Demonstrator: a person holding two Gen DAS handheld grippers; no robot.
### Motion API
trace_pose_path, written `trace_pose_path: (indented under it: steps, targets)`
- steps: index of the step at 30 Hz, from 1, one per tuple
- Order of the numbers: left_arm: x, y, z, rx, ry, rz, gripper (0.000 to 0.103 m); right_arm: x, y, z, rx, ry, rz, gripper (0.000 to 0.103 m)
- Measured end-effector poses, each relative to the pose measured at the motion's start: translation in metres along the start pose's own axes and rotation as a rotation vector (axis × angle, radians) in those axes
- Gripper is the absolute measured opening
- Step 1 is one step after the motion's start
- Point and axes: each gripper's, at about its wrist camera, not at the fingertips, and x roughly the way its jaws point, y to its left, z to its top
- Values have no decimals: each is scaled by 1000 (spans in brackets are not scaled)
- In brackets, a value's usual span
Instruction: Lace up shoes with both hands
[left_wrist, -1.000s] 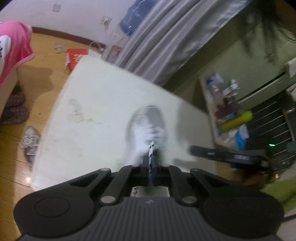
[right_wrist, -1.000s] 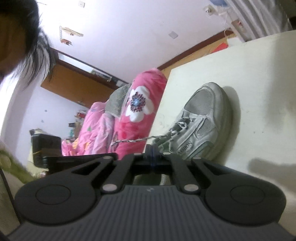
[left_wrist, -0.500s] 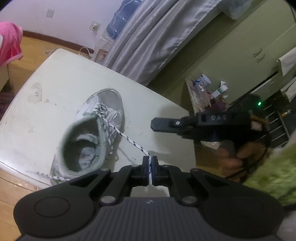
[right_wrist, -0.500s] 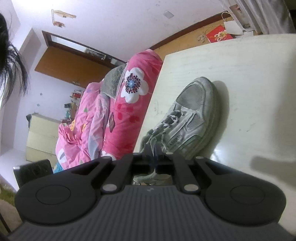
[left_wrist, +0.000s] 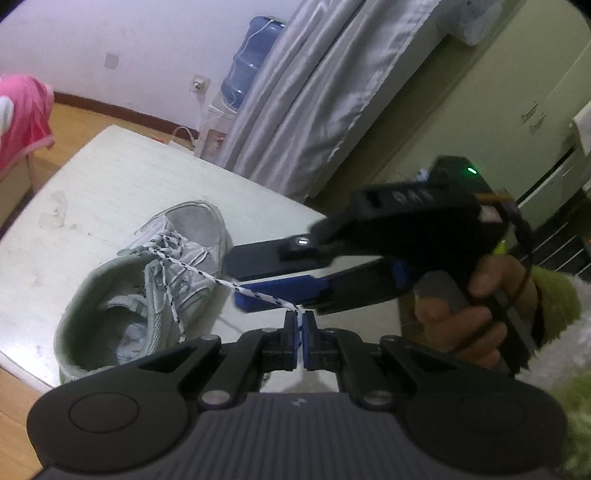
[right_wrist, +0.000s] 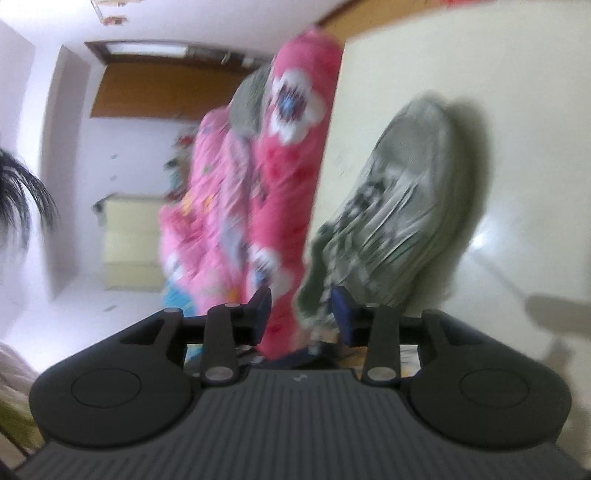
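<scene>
Right wrist view smearing all over: shoe (right_wrist: 399, 206) ahead of right gripper (right_wrist: 301, 314) blurring, lacing and side lettering unreadable. Pink floral bedding (right_wrist: 266, 177) left of shoe streaking, print muddy. Right gripper jaws opening; whether lace lying between them, cannot tell. Left wrist view: lace (left_wrist: 236, 286) end vanishing between pinched pads of left gripper (left_wrist: 299, 325). Right gripper body (left_wrist: 406, 236) covering table (left_wrist: 110, 184) corner beyond. Hand (left_wrist: 476, 306) partly hiding behind handle. Pink cloth (left_wrist: 22, 118) being cut by left edge.
</scene>
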Motion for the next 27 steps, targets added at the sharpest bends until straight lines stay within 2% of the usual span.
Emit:
trace_pose_path:
  steps: [2,3,5,6,8,12,15,17,20,27]
  targets:
    - [2,-3,-3,-8,4,13,4,8,-6,3,8,45,21,34]
    - [3,-4,-5,-12,7,19,6,12,-9,5,11,67,29,25]
    - [3,-4,-11,-26,21,24,21,15,-7,6,-53,102,-28,8]
    - [2,-3,-15,-35,28,27,25,16,-5,5,-88,113,-52,3]
    - [-3,3,-22,-54,36,41,30,12,-3,6,-124,118,-77,2]
    - [-15,22,-35,-115,61,97,32,1,5,10,-197,133,-118,2]
    - [-17,41,-45,-149,92,171,32,-3,8,16,-244,157,-157,2]
    - [-15,49,-51,-134,113,236,33,-5,10,20,-266,176,-175,2]
    - [-7,57,-59,-125,143,294,29,-6,10,23,-273,200,-160,2]
    - [13,60,-61,-69,158,321,29,-8,12,24,-268,223,-107,3]
